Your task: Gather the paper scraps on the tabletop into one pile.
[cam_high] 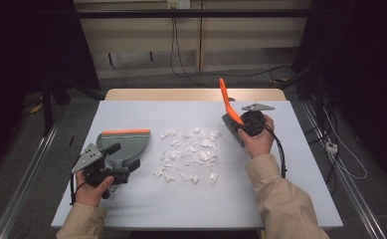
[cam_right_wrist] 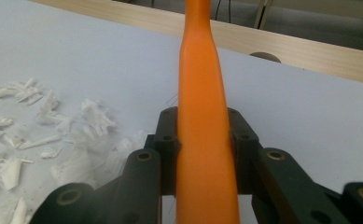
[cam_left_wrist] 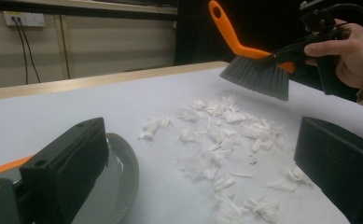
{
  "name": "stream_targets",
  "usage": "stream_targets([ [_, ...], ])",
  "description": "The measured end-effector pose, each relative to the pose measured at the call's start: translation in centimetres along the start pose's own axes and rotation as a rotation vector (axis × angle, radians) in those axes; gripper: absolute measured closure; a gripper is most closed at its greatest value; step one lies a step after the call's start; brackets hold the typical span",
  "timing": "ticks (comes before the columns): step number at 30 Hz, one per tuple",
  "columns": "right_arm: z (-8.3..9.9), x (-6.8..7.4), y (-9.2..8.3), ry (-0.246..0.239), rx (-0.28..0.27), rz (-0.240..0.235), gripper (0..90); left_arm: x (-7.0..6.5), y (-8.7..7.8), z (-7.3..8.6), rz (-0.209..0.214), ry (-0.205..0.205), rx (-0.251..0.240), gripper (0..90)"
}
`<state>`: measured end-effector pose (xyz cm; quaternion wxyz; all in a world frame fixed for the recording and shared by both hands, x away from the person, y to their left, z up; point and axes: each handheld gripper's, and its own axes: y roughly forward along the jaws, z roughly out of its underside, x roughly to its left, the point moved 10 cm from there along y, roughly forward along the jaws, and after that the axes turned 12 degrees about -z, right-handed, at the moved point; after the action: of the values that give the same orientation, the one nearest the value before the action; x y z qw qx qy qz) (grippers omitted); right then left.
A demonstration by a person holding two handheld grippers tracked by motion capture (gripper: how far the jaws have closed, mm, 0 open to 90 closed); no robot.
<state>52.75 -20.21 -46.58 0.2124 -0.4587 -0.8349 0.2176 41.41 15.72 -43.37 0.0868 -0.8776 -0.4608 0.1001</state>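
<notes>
The right gripper (cam_high: 241,124) clamps the smooth orange handle of a brush (cam_high: 229,110) with grey bristles, just right of the heap of white paper scraps (cam_high: 190,153). The left gripper (cam_high: 112,160) holds the flat grey dustpan (cam_high: 125,141), left of the heap.

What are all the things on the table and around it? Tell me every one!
paper scraps: many, white, scattered mid-table
dustpan: one, grey with orange edge, left of the scraps, by the left gripper
brush: one, orange handle, grey bristles, lifted above the right side of the scraps
table: one, pale grey top, wooden far edge
cables: several, black, on the floor and wall behind
wall socket: one, white, on the back wall
left gripper: one, black, at the dustpan
right gripper: one, black, shut on the brush handle
hands: two, beige sleeves, one on each gripper
</notes>
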Motion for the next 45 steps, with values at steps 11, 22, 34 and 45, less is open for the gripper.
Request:
stream_targets([
  [11, -1.6, -0.3, 2.4, -0.042, -0.007, -0.006, 70.7, 0.2, -0.3, 0.1, -0.005, -0.006, 0.004, 2.7],
  [22, -2.4, 0.5, 5.5, -0.165, -0.009, -0.016, 70.7, 0.9, -0.8, 0.3, -0.025, -0.017, 0.006, 3.0],
  [34, -0.6, 2.7, 6.6, -0.232, 0.076, -0.100, 70.7, 0.8, -0.8, 0.4, -0.024, -0.009, 0.008, 3.0],
  [45, 0.9, 5.9, 5.1, -0.304, 0.079, -0.249, 70.7, 0.6, -0.8, 0.5, -0.023, -0.002, 0.010, 3.0],
])
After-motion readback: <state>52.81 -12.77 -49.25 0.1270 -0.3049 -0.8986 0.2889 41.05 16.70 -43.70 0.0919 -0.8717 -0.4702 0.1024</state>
